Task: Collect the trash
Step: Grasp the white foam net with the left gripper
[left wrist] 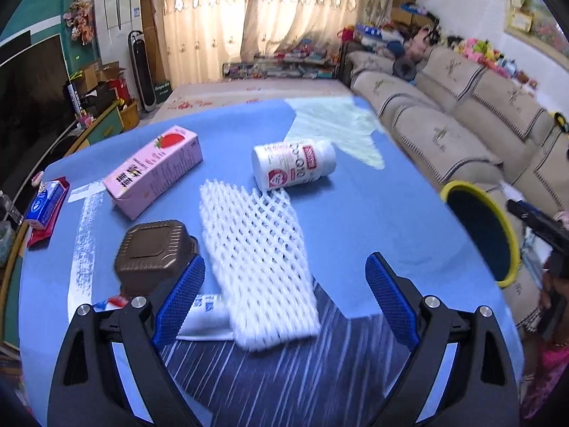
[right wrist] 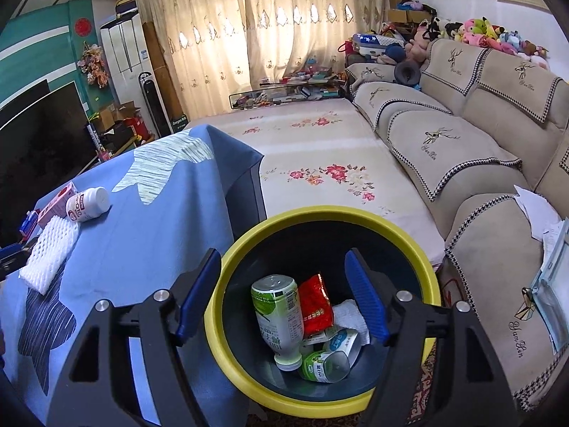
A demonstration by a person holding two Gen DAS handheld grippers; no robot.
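In the left wrist view my left gripper (left wrist: 284,293) stands open just above the blue tablecloth (left wrist: 373,213), nothing held. A white foam net sleeve (left wrist: 254,259) lies between its fingers. Beyond it lie a white pill bottle (left wrist: 293,164) on its side, a pink strawberry carton (left wrist: 154,170), a brown square box (left wrist: 153,252) and a white tube (left wrist: 204,316). In the right wrist view my right gripper (right wrist: 281,299) hangs open over the yellow-rimmed bin (right wrist: 425,249), empty. Inside lie a green-labelled bottle (right wrist: 279,316), a red wrapper (right wrist: 314,302) and other packaging.
A blue-and-red pack (left wrist: 46,210) lies at the table's left edge. The bin (left wrist: 480,231) stands off the table's right side, next to the beige sofa (right wrist: 462,142). A floral mat (right wrist: 320,142) covers the floor beyond; a TV (left wrist: 32,106) is at left.
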